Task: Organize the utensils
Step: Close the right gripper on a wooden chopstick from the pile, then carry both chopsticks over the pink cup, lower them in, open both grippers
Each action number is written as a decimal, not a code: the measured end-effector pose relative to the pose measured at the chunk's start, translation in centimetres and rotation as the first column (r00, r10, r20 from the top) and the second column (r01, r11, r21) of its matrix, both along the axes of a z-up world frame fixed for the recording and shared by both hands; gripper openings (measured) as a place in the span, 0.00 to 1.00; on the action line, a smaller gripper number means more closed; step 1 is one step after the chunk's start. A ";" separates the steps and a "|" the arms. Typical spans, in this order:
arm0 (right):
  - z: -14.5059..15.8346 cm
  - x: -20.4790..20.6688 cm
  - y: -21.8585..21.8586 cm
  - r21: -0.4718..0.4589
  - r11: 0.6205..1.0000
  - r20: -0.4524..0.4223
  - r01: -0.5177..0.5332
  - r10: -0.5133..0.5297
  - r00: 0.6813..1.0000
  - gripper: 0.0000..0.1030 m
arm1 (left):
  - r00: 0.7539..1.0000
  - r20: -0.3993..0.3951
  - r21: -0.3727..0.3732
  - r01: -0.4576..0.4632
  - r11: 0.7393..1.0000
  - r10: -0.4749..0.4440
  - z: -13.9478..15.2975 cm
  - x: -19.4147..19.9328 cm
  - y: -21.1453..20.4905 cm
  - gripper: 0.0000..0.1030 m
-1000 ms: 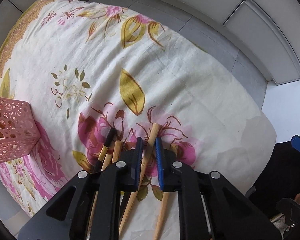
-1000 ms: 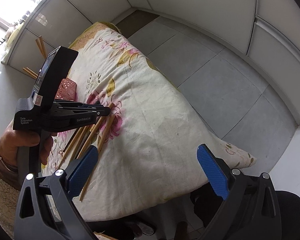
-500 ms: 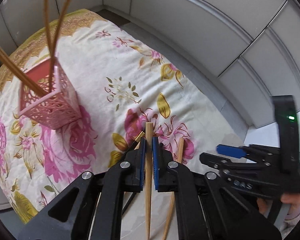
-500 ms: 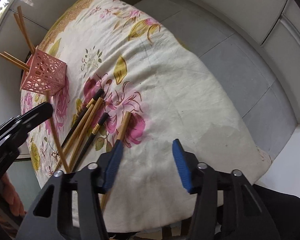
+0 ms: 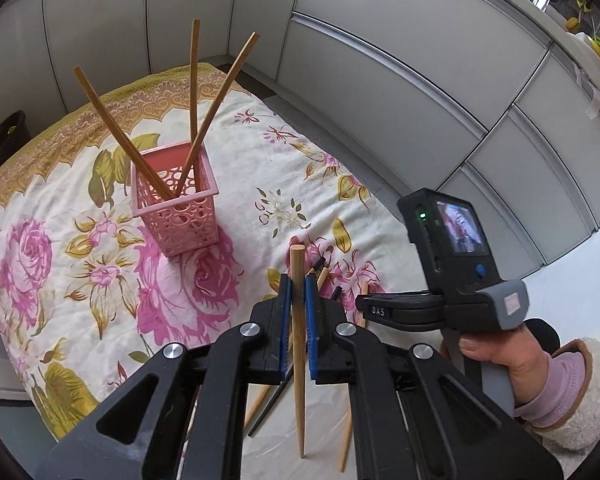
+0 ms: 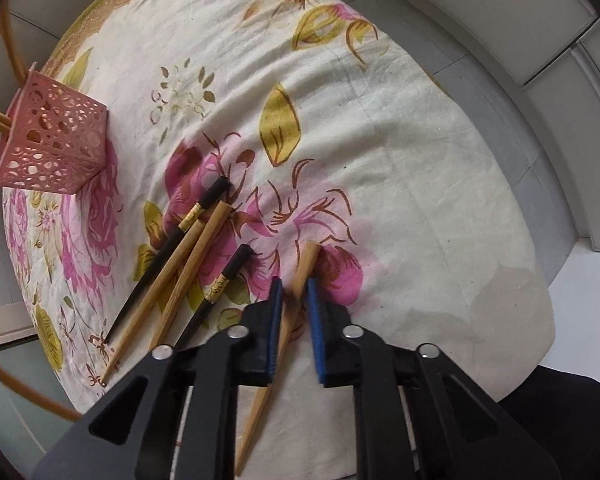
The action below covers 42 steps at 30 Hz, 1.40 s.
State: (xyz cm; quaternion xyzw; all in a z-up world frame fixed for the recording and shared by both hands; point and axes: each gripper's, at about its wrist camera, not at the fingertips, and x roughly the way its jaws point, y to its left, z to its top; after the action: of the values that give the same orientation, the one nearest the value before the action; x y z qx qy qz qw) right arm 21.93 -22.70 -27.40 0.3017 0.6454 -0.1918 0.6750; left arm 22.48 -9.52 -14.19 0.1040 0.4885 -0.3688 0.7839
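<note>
My left gripper (image 5: 296,288) is shut on a light wooden chopstick (image 5: 298,264), held clear of the cloth with its blunt end pointing toward the pink lattice basket (image 5: 176,216). Three wooden chopsticks (image 5: 194,92) stand in that basket. My right gripper (image 6: 294,292) points down at the cloth, its jaws closing onto another wooden chopstick (image 6: 306,260) that lies there, the blue pads against its sides. Left of it lie two wooden chopsticks (image 6: 192,256) and two black ones (image 6: 228,276). The basket (image 6: 56,140) is at the far left.
A flowered cloth (image 6: 400,168) covers the round table, which drops off to grey floor at the right. White cabinet doors (image 5: 380,80) stand behind. A hand in a pale fleece sleeve (image 5: 500,356) holds the right gripper's handle close beside my left gripper.
My left gripper rose off the cloth with its chopstick and tipped up toward the basket. The right gripper came down over the loose chopsticks and its wide jaws closed around one.
</note>
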 end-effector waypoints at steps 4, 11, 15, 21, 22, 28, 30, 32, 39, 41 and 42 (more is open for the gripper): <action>-0.4 0.1 0.2 -0.023 1.000 0.038 0.016 -0.015 0.999 0.08 | 0.999 0.031 -0.021 -0.039 0.999 0.040 1.2 -0.5 1.4 0.06; 3.3 -2.0 1.4 -0.090 0.996 0.255 -0.017 0.040 0.966 0.08 | 0.991 0.075 -0.093 -0.108 0.990 0.115 3.8 -1.6 3.4 0.06; 7.0 -5.0 2.6 -0.174 0.983 0.393 -0.060 0.126 0.911 0.08 | 0.980 0.102 -0.150 -0.154 0.977 0.170 5.0 -2.8 4.5 0.06; 14.1 -9.9 3.4 -0.329 0.940 0.545 -0.090 0.267 0.795 0.08 | 0.959 0.150 -0.214 -0.208 0.955 0.242 7.2 -4.7 5.6 0.06; 15.3 -10.5 3.4 -0.346 0.934 0.565 -0.089 0.283 0.775 0.08 | 0.956 0.157 -0.215 -0.211 0.953 0.247 7.6 -4.9 5.6 0.06; 22.0 -11.7 2.9 -0.356 0.932 0.678 -0.074 0.312 0.666 0.08 | 0.935 0.211 -0.232 -0.237 0.943 0.287 10.7 -4.7 5.6 0.06; 24.2 -11.3 2.9 -0.358 0.931 0.712 -0.064 0.316 0.627 0.08 | 0.924 0.231 -0.244 -0.248 0.937 0.305 11.9 -4.2 5.7 0.06; 26.2 -10.5 2.9 -0.363 0.931 0.742 -0.049 0.320 0.590 0.08 | 0.912 0.251 -0.258 -0.260 0.931 0.324 13.1 -3.7 5.7 0.06; 31.4 -6.8 2.4 -0.360 0.933 0.818 0.001 0.316 0.480 0.08 | 0.854 0.312 -0.309 -0.323 0.895 0.416 16.8 -0.3 6.3 0.06; 32.1 -5.7 2.1 -0.352 0.936 0.833 0.015 0.306 0.461 0.08 | 0.836 0.324 -0.317 -0.345 0.883 0.443 17.2 0.9 6.3 0.06; 32.3 -5.0 2.0 -0.349 0.937 0.837 0.018 0.303 0.456 0.08 | 0.832 0.324 -0.319 -0.353 0.880 0.451 17.3 1.6 6.3 0.06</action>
State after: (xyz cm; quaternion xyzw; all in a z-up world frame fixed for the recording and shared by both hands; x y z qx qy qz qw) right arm 16.93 -20.71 4.92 0.1915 0.1896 -0.0488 0.9618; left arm 24.04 -3.27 3.06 -0.0289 0.2844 -0.2240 0.9317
